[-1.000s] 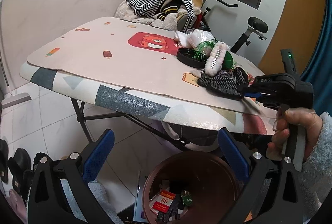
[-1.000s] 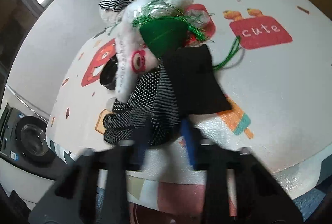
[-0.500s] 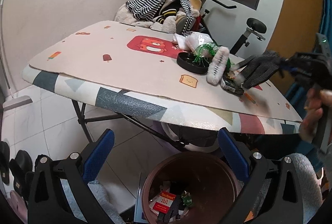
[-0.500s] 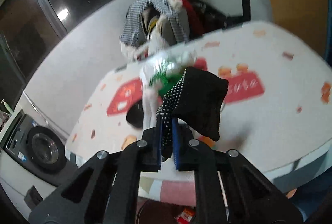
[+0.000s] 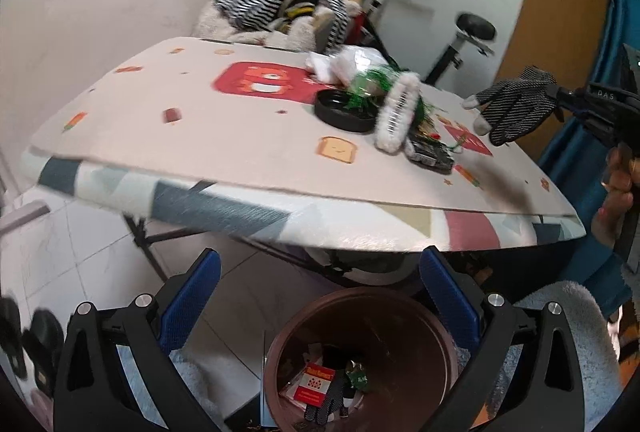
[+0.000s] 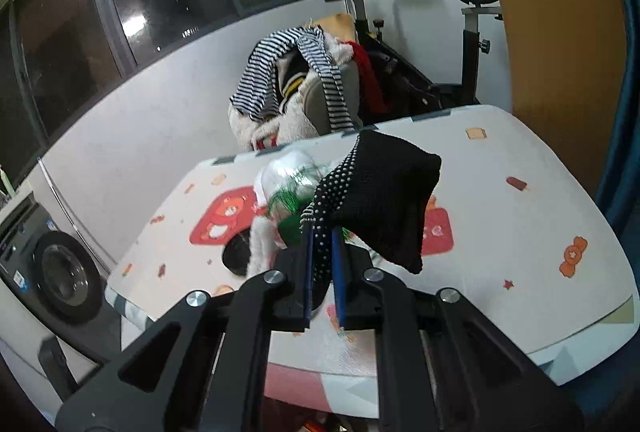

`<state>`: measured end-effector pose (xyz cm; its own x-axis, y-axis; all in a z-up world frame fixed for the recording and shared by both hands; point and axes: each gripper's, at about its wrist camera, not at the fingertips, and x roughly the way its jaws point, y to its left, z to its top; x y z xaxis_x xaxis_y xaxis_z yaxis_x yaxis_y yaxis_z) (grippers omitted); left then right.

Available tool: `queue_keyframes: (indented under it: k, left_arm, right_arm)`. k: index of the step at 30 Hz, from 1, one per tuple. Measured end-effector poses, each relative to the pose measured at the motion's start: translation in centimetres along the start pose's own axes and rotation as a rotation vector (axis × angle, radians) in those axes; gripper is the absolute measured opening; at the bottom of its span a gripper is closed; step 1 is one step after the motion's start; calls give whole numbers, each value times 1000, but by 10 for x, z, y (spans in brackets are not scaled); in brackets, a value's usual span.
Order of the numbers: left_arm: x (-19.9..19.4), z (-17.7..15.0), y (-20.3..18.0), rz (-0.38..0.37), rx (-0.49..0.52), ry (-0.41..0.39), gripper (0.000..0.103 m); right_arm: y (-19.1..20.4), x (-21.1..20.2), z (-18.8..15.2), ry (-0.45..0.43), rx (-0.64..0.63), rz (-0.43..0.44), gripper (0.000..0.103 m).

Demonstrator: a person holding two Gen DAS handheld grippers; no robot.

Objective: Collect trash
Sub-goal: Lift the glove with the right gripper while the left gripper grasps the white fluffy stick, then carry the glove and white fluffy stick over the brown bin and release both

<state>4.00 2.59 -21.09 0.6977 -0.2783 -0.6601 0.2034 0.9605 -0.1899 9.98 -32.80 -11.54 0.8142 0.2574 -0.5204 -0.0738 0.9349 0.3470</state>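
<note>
My right gripper (image 6: pixel 323 232) is shut on a black dotted glove (image 6: pixel 384 200), which hangs in the air above the table's right end; the left wrist view shows the same glove (image 5: pixel 516 104) held up at the right. On the patterned table (image 5: pixel 224 136) a pile of trash is left: a black round lid (image 5: pixel 344 108), green tinsel (image 5: pixel 372 80), a white fluffy strip (image 5: pixel 398 112) and a dark flat packet (image 5: pixel 432 152). My left gripper (image 5: pixel 320 296) stands open and holds nothing, above a brown bin (image 5: pixel 360 348) on the floor.
The bin holds a red card (image 5: pixel 318 384) and another dotted glove (image 5: pixel 326 406). Striped clothes (image 6: pixel 292 72) lie heaped on a chair behind the table, with an exercise bike (image 6: pixel 472 32) beside it. A washing machine (image 6: pixel 56 272) stands at left. A person's hand (image 5: pixel 616 200) grips the right tool.
The right gripper closed on the dotted glove and lifted it off the table, up and to the right. The left gripper shifted slightly over the bin.
</note>
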Motion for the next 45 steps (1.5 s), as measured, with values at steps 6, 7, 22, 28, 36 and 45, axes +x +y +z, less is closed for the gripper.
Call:
queue_keyframes:
  k: [6, 7, 22, 28, 36, 45]
  left_arm:
    - [32, 58, -36, -102, 69, -11, 90]
    - [38, 69, -43, -119, 81, -15, 80]
    - [176, 158, -106, -70, 220, 93, 56]
    - [177, 160, -98, -115, 206, 83, 31]
    - [125, 189, -98, -138, 244, -10, 31]
    - [62, 184, -84, -167, 224, -48, 31]
  right_arm:
    - [-4, 4, -14, 19, -22, -36, 12]
    - [-5, 4, -16, 23, -18, -34, 12]
    - [-22, 30, -35, 82, 42, -13, 12]
    - [-22, 35, -35, 94, 41, -12, 12]
    - [-15, 29, -29, 69, 44, 6, 12]
    - [7, 3, -24, 37, 8, 39, 12]
